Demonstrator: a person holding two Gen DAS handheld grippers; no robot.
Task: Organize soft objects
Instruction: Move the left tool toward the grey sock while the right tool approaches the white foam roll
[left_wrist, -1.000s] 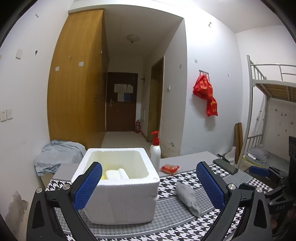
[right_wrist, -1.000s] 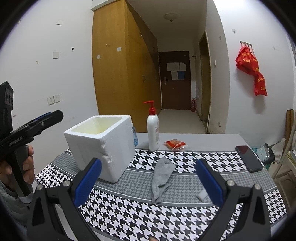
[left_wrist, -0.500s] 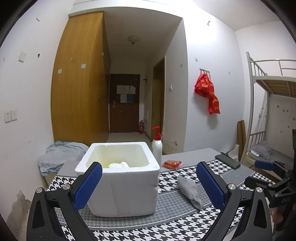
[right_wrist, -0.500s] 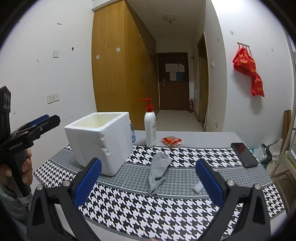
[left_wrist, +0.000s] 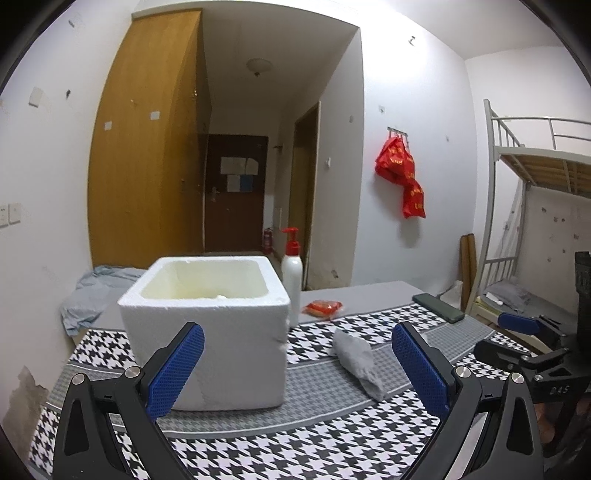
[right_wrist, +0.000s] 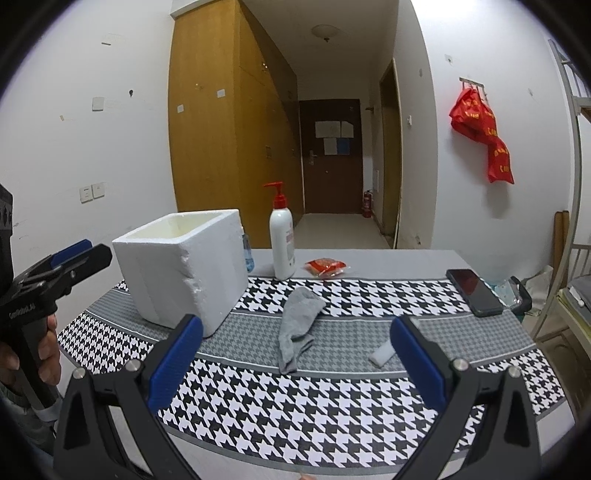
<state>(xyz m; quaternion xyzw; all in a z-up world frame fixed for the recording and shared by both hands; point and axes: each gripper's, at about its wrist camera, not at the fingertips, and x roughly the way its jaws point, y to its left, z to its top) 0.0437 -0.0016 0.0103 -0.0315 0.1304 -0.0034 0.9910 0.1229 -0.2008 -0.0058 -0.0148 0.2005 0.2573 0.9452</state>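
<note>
Houndstooth tablecloth (right_wrist: 332, 406) over a grey table, dorm room behind: wooden wardrobe (right_wrist: 221, 129), bunk bed (left_wrist: 535, 177). Left gripper (left_wrist: 295, 369) and right gripper (right_wrist: 295, 362) both spread wide, empty. Grey sock (right_wrist: 297, 325) lying flat beside the foam box (right_wrist: 184, 273).

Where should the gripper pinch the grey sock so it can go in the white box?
Probably pinch the grey sock at its bunched, puffed-up upper part, coming straight down from above with the open right hand-held gripper. That end stands higher off the tablecloth than the flat lower end, so the fingers can close around cloth. The foam box sits to its left.
</note>
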